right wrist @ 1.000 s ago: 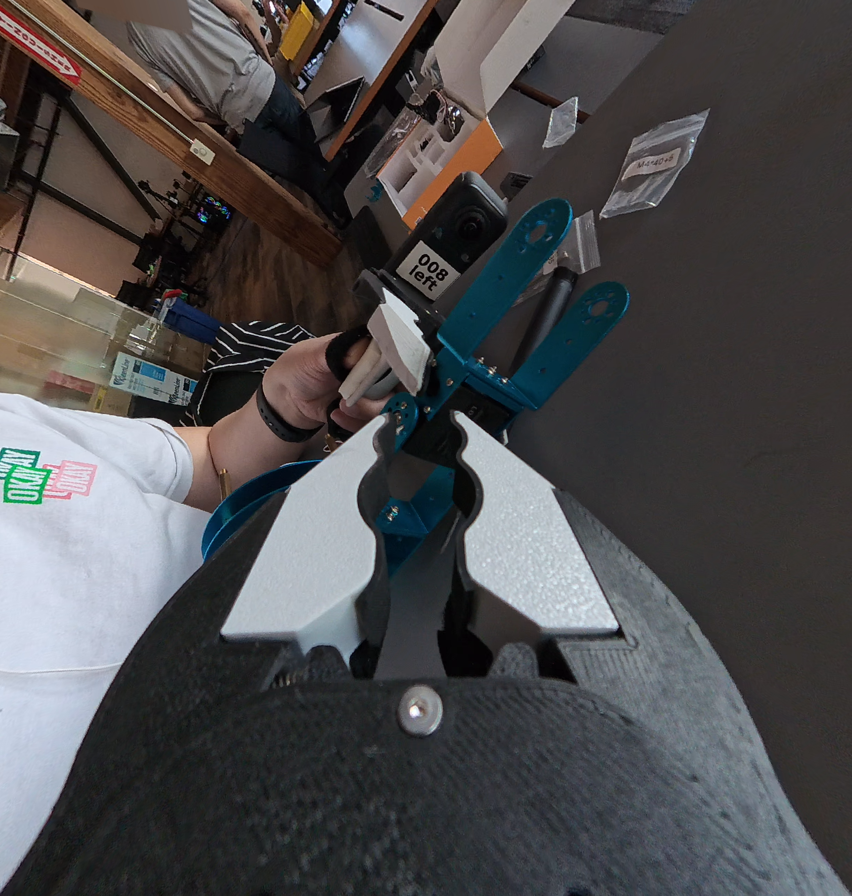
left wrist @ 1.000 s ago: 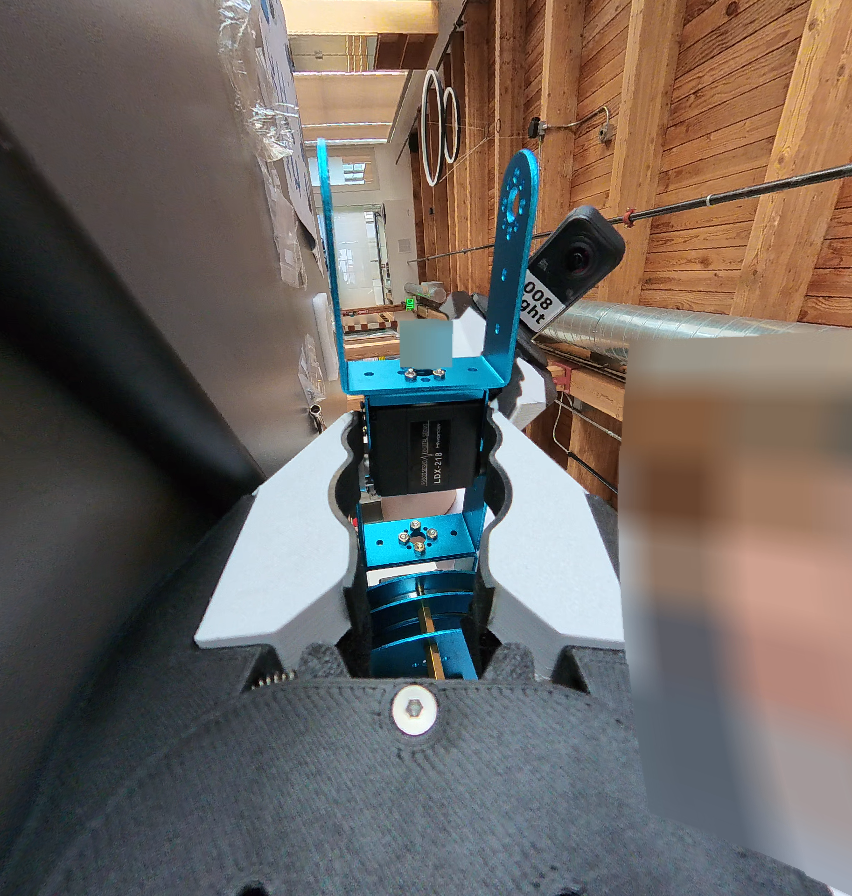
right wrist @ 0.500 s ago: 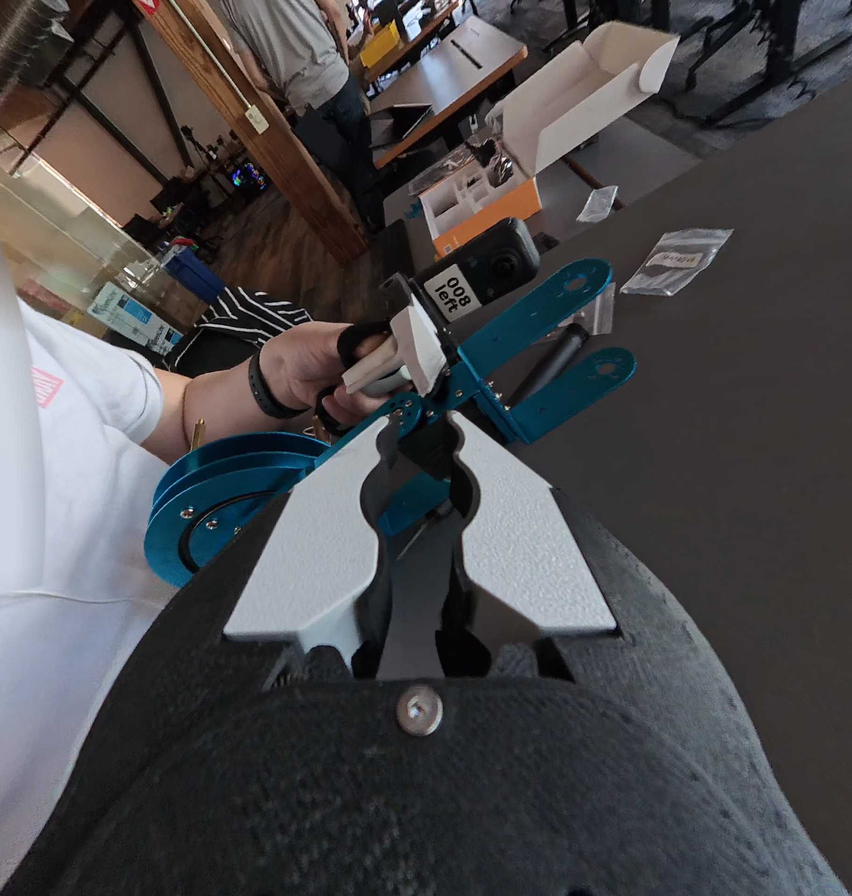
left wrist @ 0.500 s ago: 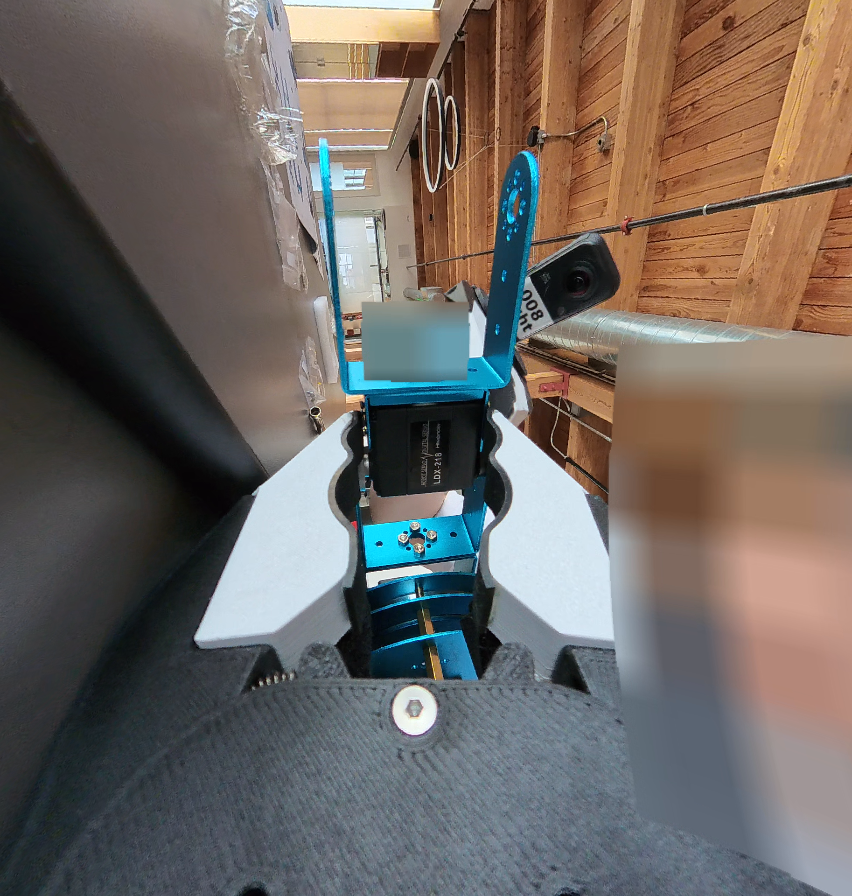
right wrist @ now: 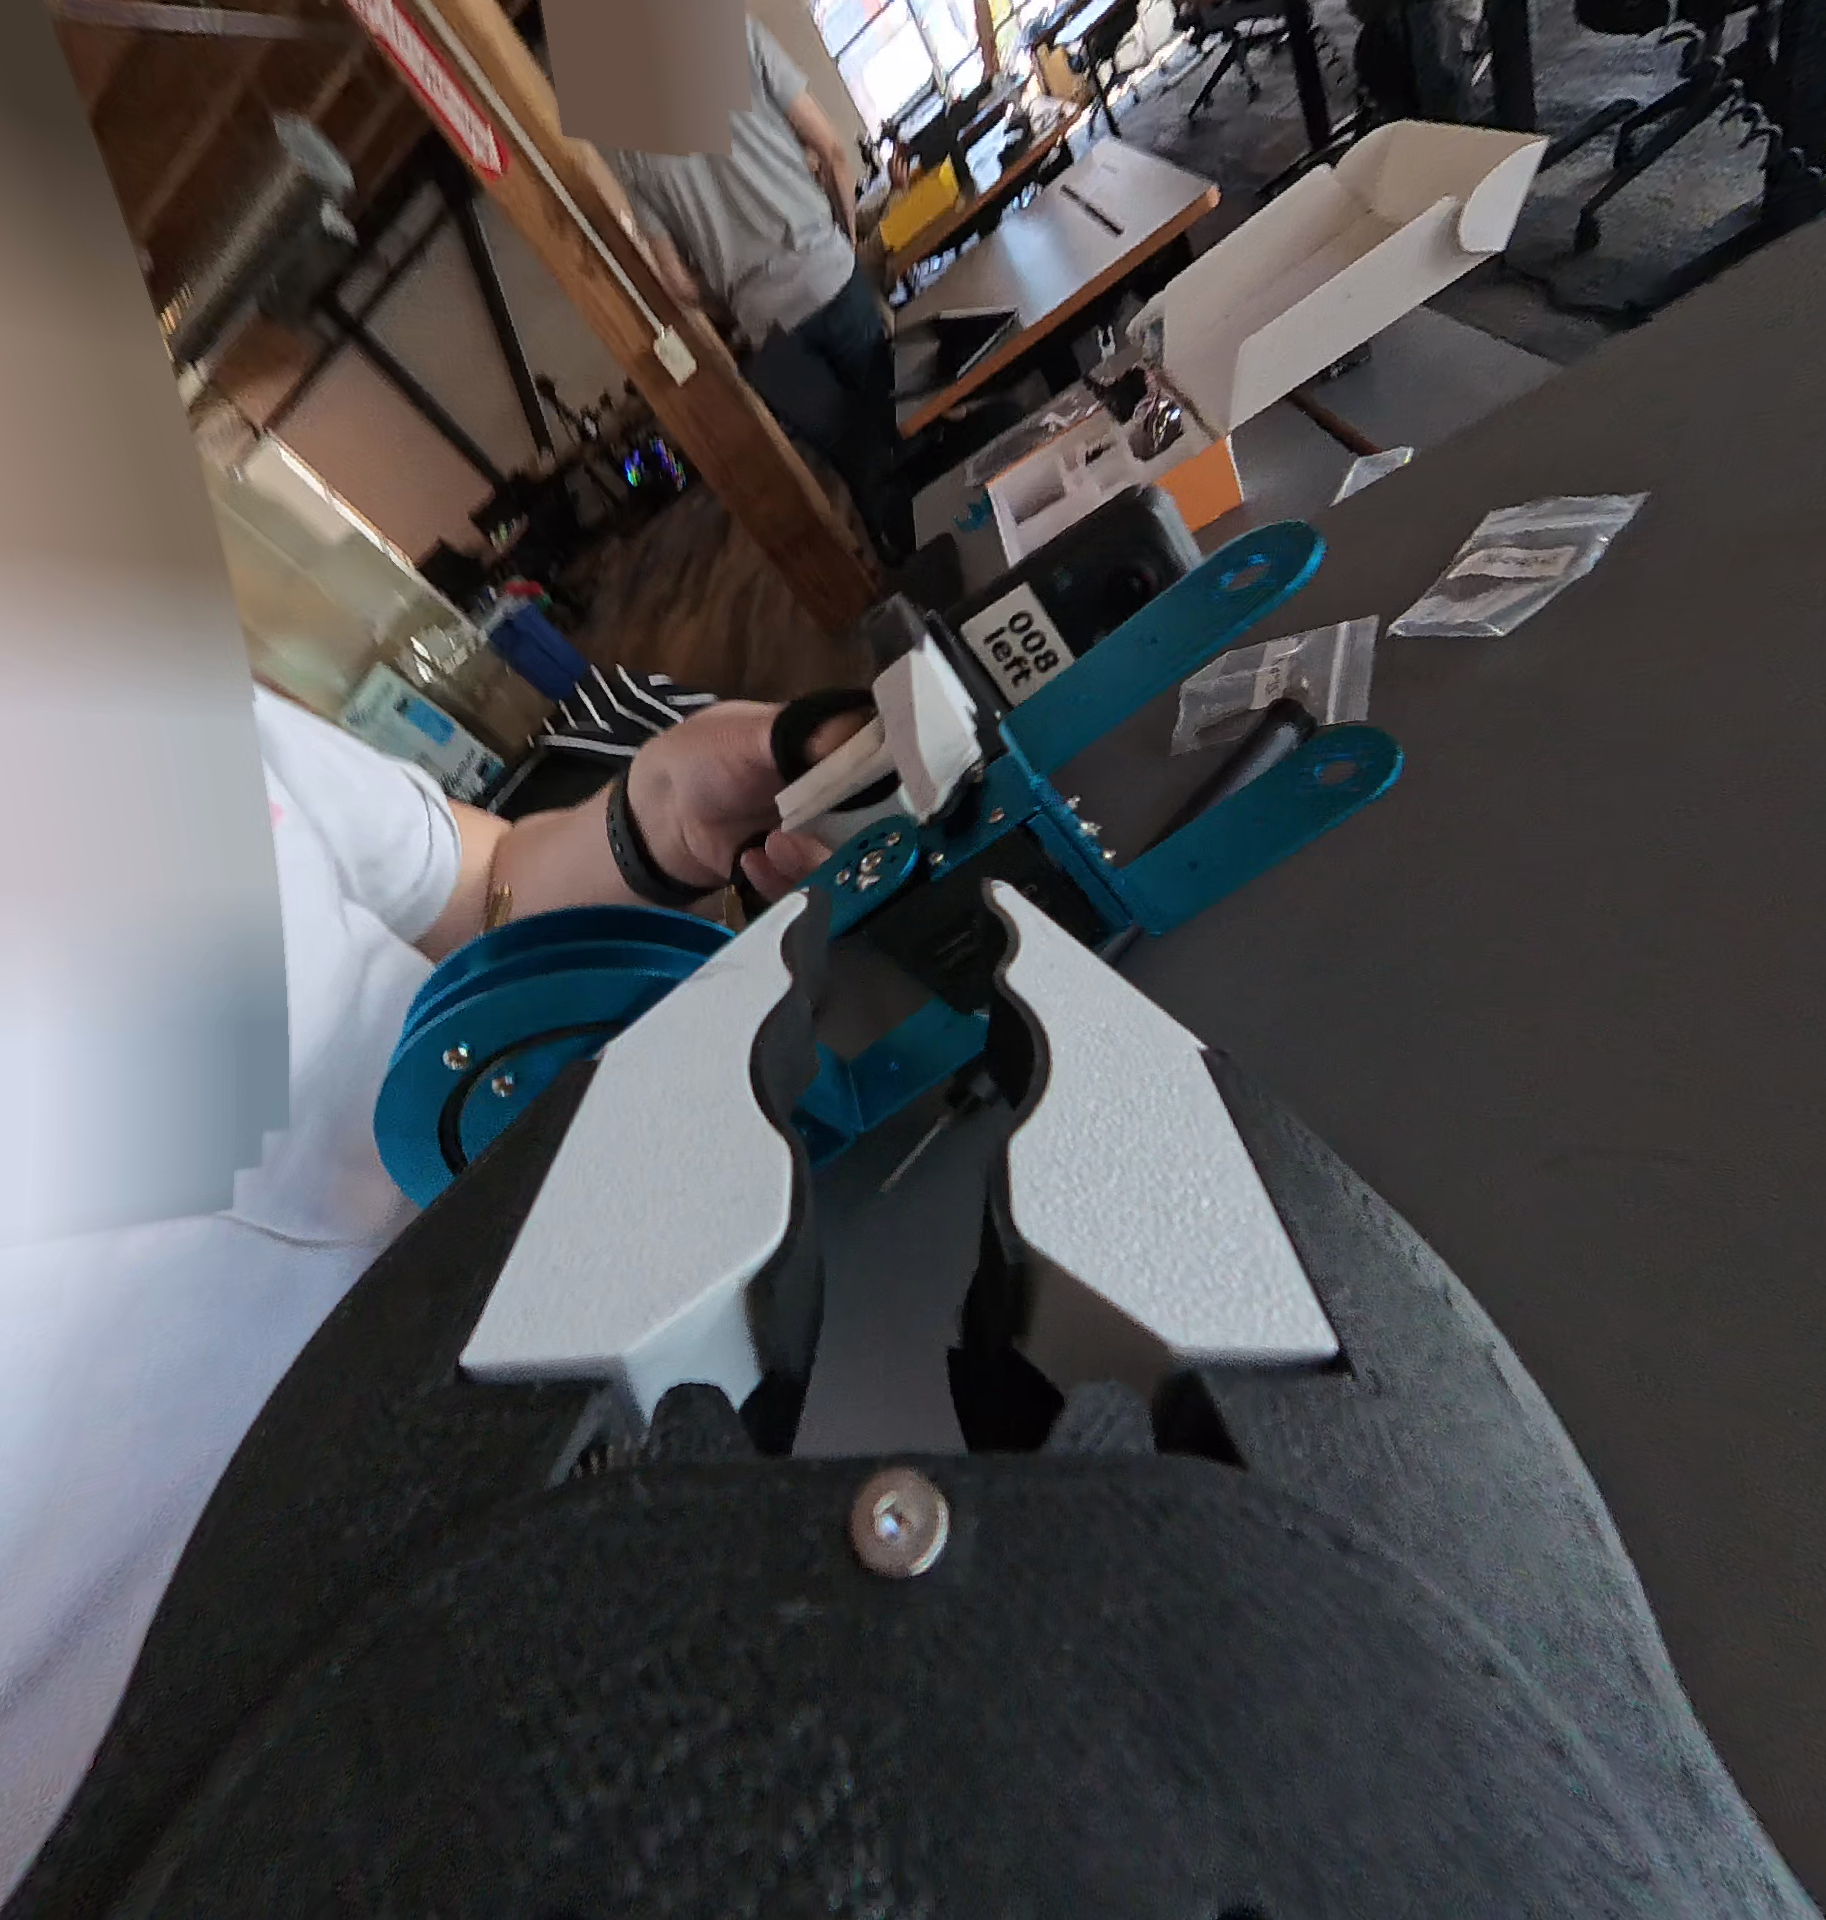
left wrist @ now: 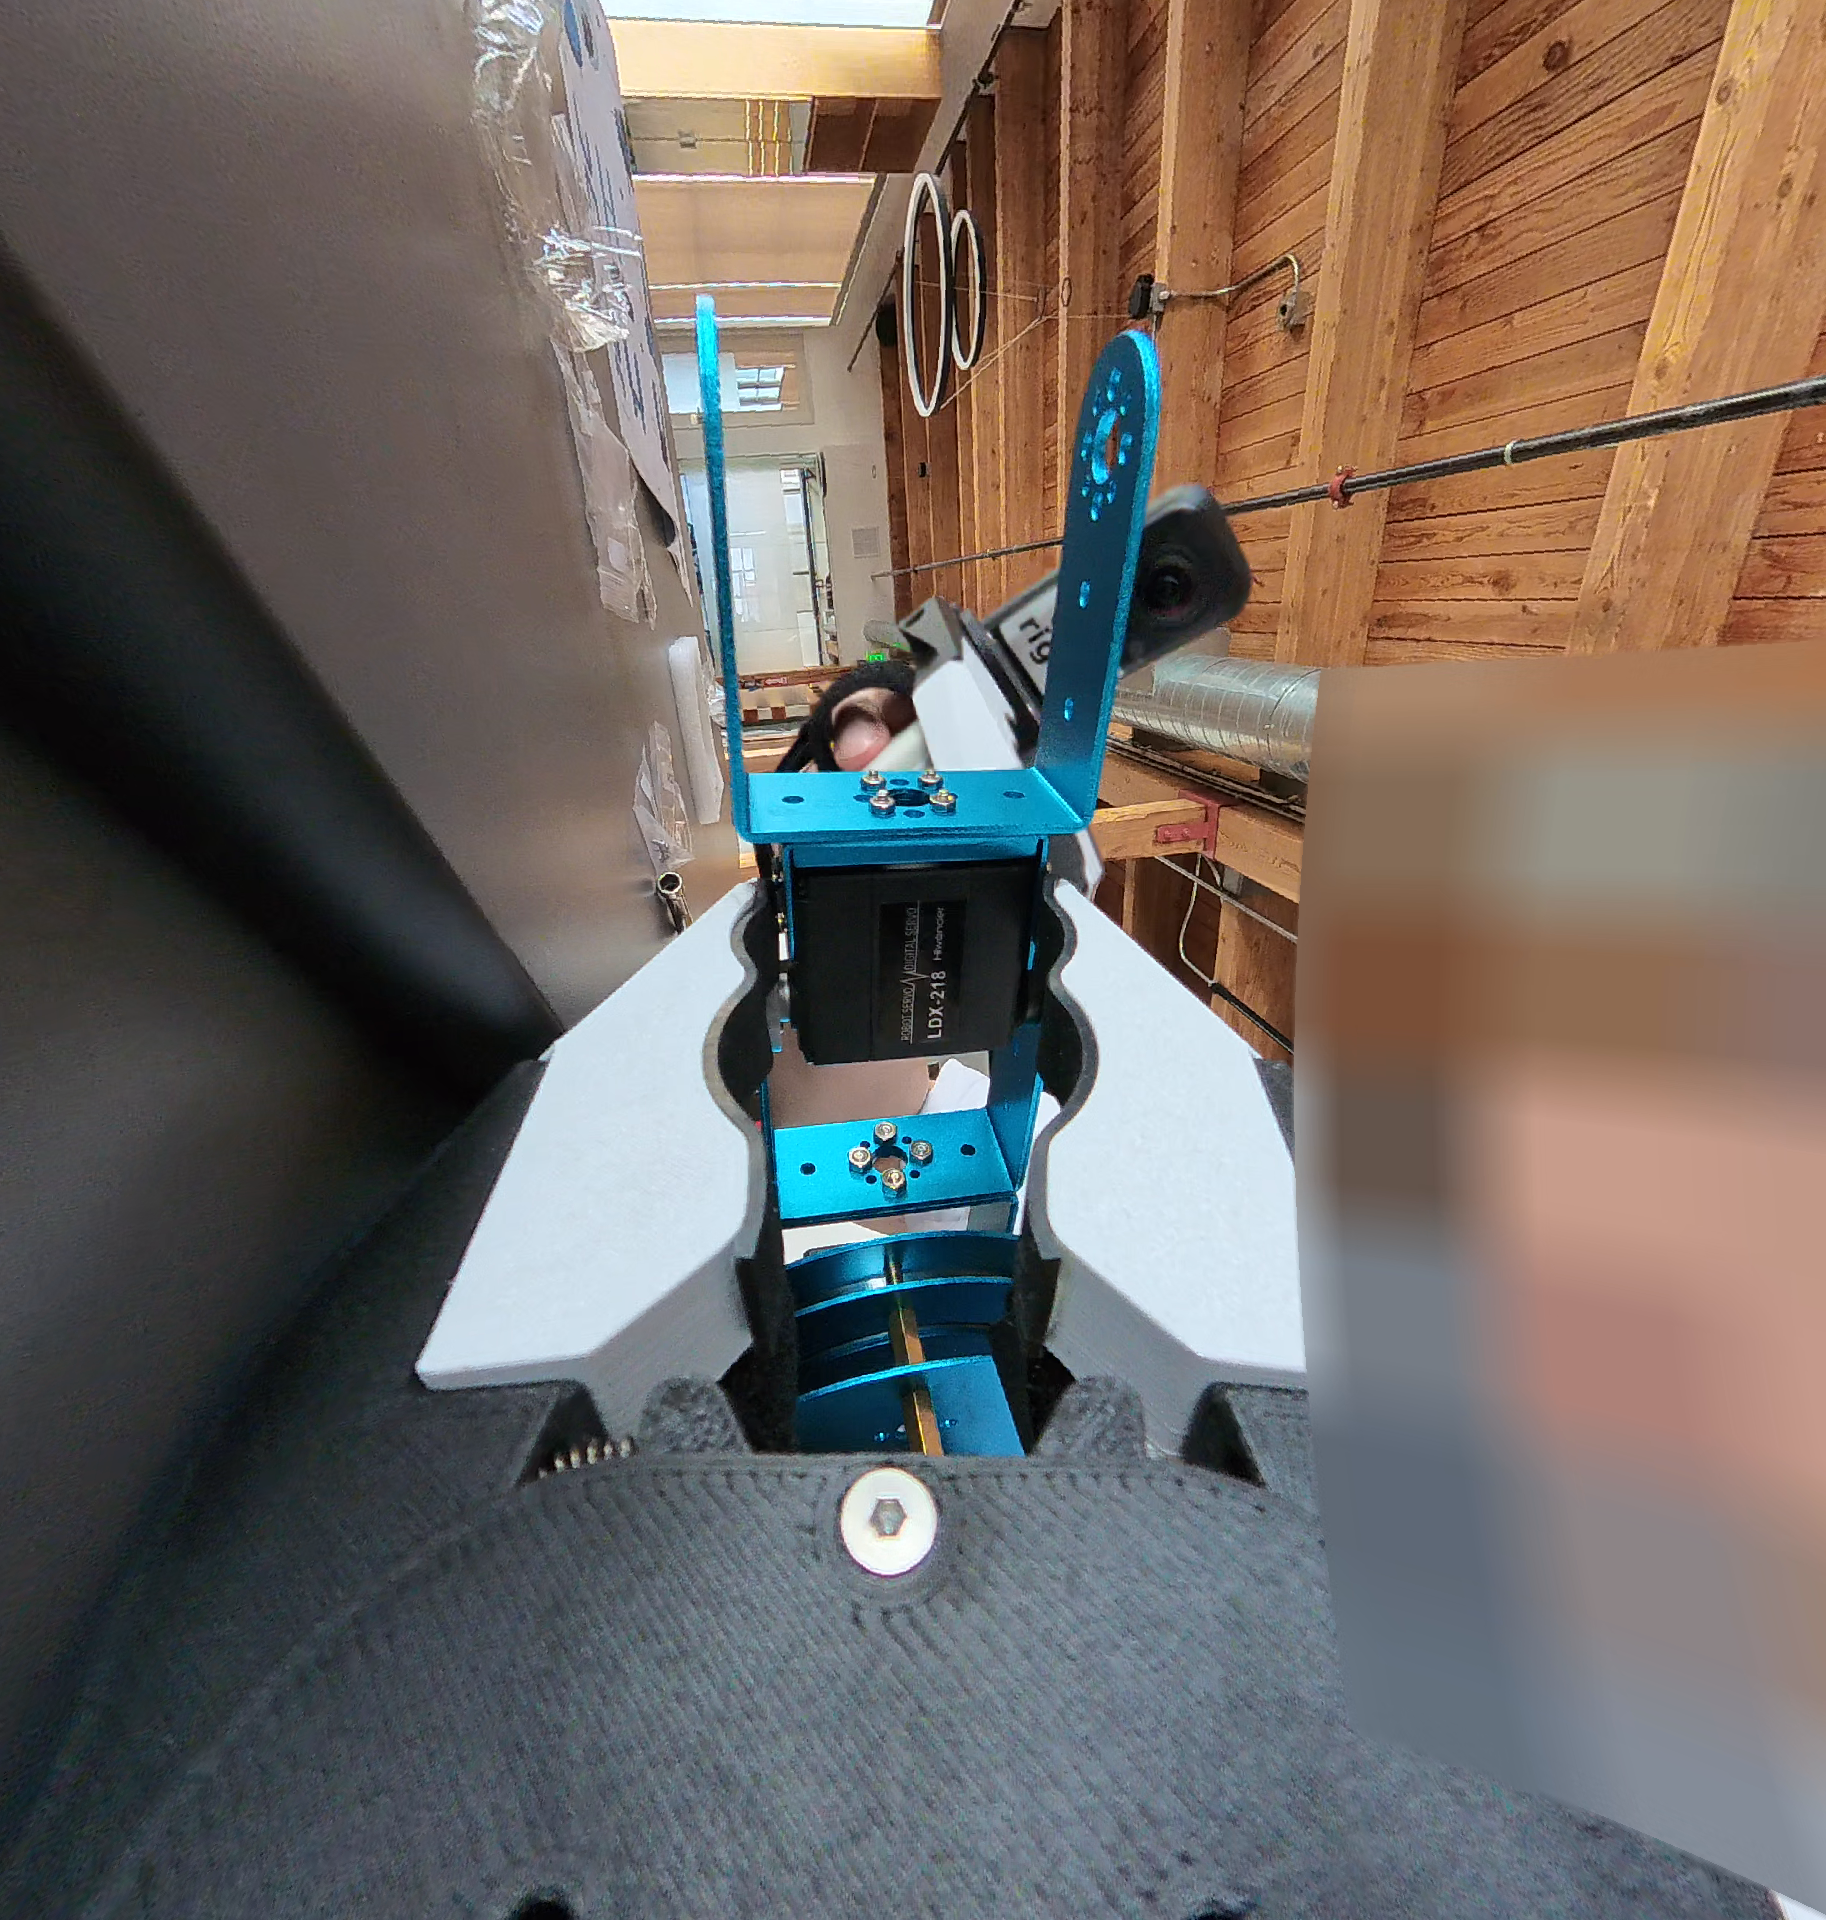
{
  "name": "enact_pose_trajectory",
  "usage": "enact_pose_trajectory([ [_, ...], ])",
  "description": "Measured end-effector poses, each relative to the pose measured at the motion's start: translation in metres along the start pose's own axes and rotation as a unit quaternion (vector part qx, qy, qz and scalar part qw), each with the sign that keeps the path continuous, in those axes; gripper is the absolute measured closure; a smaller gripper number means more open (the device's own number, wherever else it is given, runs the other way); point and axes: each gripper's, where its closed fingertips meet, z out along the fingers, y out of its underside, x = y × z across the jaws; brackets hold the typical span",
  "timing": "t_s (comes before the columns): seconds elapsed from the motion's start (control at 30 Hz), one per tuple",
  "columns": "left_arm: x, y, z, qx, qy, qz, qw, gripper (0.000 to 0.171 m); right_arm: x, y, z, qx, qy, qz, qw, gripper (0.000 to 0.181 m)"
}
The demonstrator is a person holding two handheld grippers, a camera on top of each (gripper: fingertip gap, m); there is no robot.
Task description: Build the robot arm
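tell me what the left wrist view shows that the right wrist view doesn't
Only the left wrist view shows the wooden plank wall, the silver duct and the ring lamps. Only the right wrist view shows the open white box, plastic bags on the dark table and the blue round base. Both show the blue bracket assembly with its black servo, gripped by both tongs.

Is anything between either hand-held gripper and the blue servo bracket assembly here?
Nothing visible. The left hand-held gripper is closed on the blue servo bracket assembly around its black servo, and the right hand-held gripper grips the same assembly's lower part; the dark table lies beyond.
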Motion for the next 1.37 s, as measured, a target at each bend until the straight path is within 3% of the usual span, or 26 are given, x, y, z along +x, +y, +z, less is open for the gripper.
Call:
enact_pose_trajectory([
  [0.2,-0.001,-0.001,0.000,0.004,0.000,-0.007,1.000,0.123,-0.002,0.000,0.006,-0.024,0.015,-0.066,0.997,0.159],
  [0.57,-0.002,-0.001,-0.001,0.008,-0.001,-0.013,1.000,0.123,0.001,-0.008,0.004,-0.004,0.009,-0.041,0.999,0.157],
  [0.8,0.001,0.000,0.000,0.009,-0.001,-0.008,1.000,0.123,-0.007,-0.002,0.007,-0.028,-0.003,-0.089,0.996,0.161],
  [1.37,0.001,0.011,0.011,-0.011,0.003,-0.004,1.000,0.122,-0.018,0.002,-0.006,-0.004,0.024,-0.082,0.996,0.163],
])
